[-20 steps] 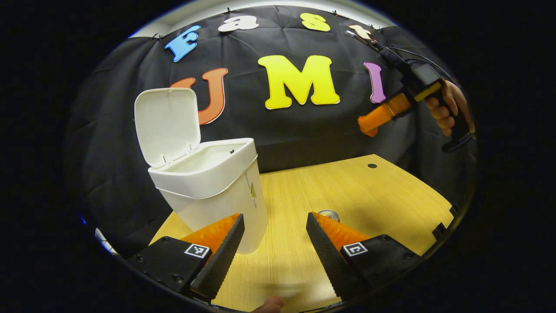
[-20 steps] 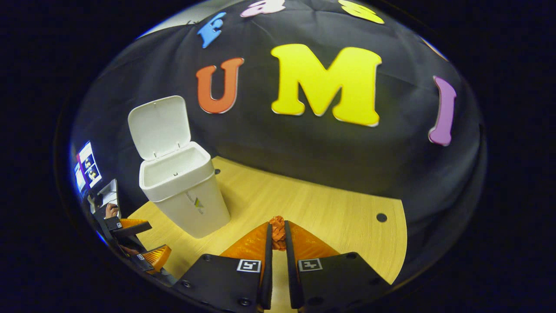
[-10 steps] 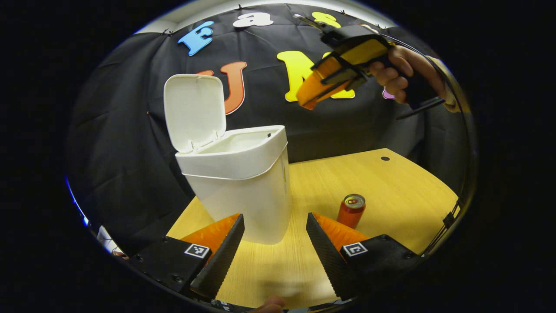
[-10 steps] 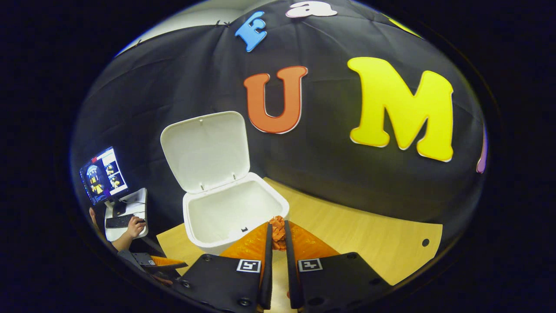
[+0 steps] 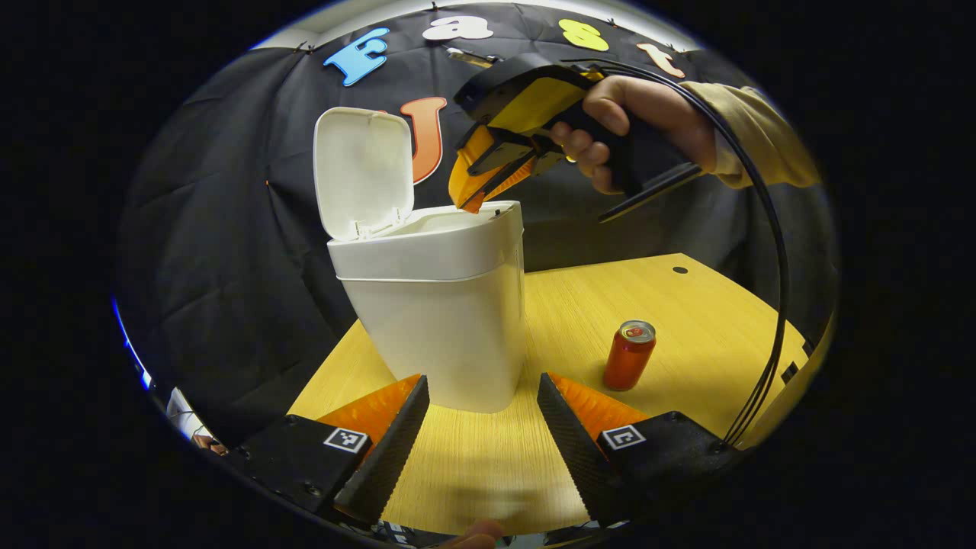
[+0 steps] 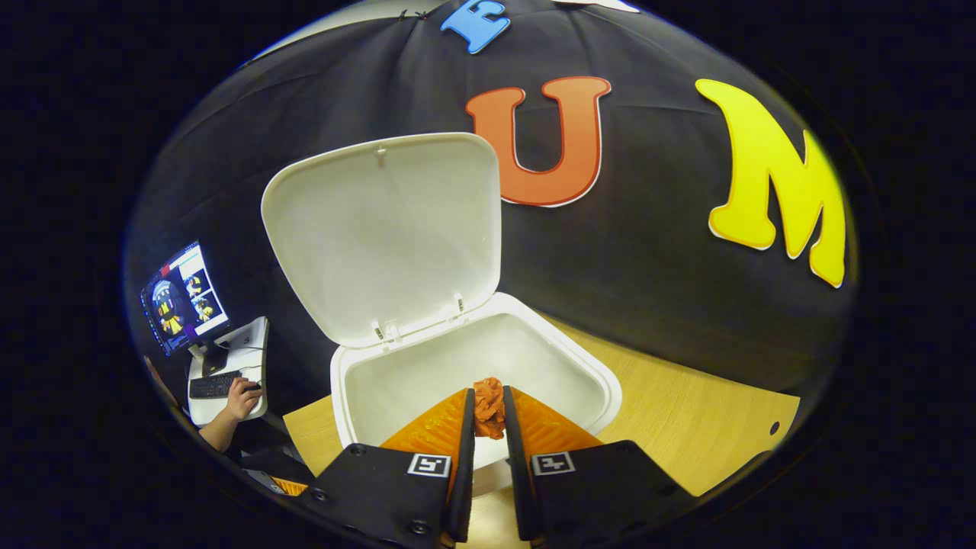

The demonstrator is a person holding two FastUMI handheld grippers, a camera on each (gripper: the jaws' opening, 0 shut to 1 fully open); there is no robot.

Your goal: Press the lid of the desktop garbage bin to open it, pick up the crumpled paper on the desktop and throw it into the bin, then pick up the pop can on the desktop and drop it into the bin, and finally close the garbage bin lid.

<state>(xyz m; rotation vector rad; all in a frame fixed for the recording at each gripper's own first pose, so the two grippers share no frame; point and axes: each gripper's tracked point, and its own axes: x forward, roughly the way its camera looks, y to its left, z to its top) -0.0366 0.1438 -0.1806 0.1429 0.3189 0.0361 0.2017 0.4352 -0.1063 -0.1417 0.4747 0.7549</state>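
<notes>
- Crumpled paper (image 6: 489,406) is pinched between the right gripper (image 6: 488,415) fingers, above the open white bin (image 5: 438,305).
- Left gripper (image 5: 482,427) is held spread before the bin.
- Pop can (image 5: 629,355) is stood beside the bin.

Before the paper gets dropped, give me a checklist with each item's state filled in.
1. Bin lid up: ok.
2. Crumpled paper pinched in the right hand-held gripper: ok.
3. Paper above the bin opening, not the table: ok.
4. Left hand-held gripper open, away from the opening: ok.
5. Can upright on the table, beside the bin: ok.
6. Bin bottom free of blockage: cannot tell.
</notes>
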